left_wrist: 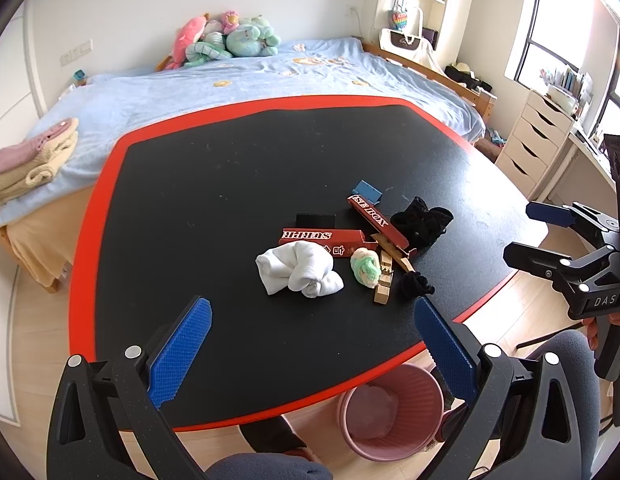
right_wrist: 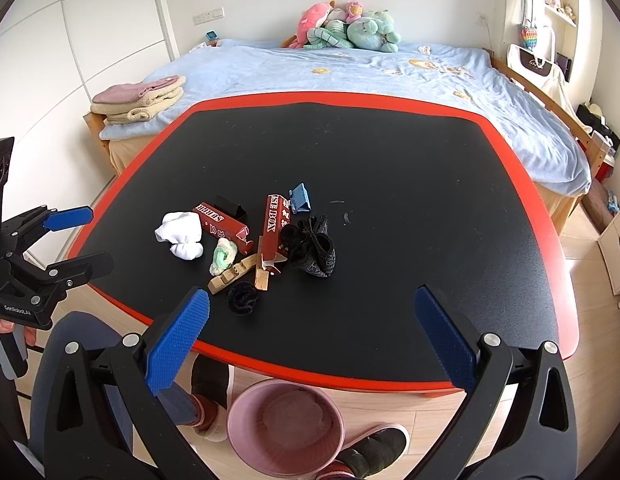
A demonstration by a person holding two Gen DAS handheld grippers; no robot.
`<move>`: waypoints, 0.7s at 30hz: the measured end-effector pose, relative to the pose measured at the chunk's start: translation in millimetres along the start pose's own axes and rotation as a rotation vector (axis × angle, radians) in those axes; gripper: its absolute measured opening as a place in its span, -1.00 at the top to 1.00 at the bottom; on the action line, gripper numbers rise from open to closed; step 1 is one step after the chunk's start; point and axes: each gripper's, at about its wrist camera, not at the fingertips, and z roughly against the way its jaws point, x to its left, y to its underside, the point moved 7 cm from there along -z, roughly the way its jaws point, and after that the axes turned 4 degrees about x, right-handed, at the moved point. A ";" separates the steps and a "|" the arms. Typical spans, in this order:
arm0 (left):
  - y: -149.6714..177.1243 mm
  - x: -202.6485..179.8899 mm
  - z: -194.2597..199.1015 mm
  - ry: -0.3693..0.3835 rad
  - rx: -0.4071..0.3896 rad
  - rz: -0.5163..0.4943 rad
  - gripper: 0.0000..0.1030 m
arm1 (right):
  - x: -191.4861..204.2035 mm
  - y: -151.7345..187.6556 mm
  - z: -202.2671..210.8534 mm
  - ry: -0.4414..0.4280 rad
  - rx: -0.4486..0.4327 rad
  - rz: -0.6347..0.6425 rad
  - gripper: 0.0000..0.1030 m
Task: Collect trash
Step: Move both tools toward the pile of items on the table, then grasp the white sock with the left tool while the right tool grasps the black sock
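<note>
Both claws [left_wrist: 312, 344] [right_wrist: 312, 340] spread wide, empty, above trash pile [left_wrist: 350, 248]: red boxes, crumpled white cloth.

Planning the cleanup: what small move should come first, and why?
Probably lower the open left gripper onto the white crumpled tissue: it lies nearest those jaws on the table, and the pink bin waits below.

Matt, finely grained black table [left_wrist: 230, 184] with a smooth red rim, glossy red cardboard boxes [left_wrist: 322, 238], soft white cloth bundle [left_wrist: 298, 272], bare wooden blocks [left_wrist: 384, 280] at its 3 o'clock, ribbed pink plastic bin [right_wrist: 286, 428], textured blue pads [left_wrist: 182, 350] on the matt black hand-held gripper [left_wrist: 310, 354].
</note>
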 end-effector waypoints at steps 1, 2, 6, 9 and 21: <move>-0.2 0.3 -0.8 0.000 0.001 0.002 -0.88 | -0.2 -0.2 -0.6 -0.002 0.001 -0.001 -0.95; -0.4 0.5 -1.7 0.001 0.003 0.003 -0.89 | -0.5 -0.5 -1.4 -0.003 0.004 -0.001 -0.95; -3.3 1.6 -6.7 -0.001 0.011 -0.002 -0.88 | -1.5 -3.8 -6.0 -0.002 0.011 0.004 -0.95; -5.6 3.9 -11.7 0.009 0.023 -0.002 -0.88 | -4.4 -8.9 -11.6 -0.010 0.022 0.003 -0.95; -18.4 8.8 -43.3 0.034 0.099 -0.003 -0.89 | -11.8 -28.3 -52.5 -0.027 0.103 0.037 -0.95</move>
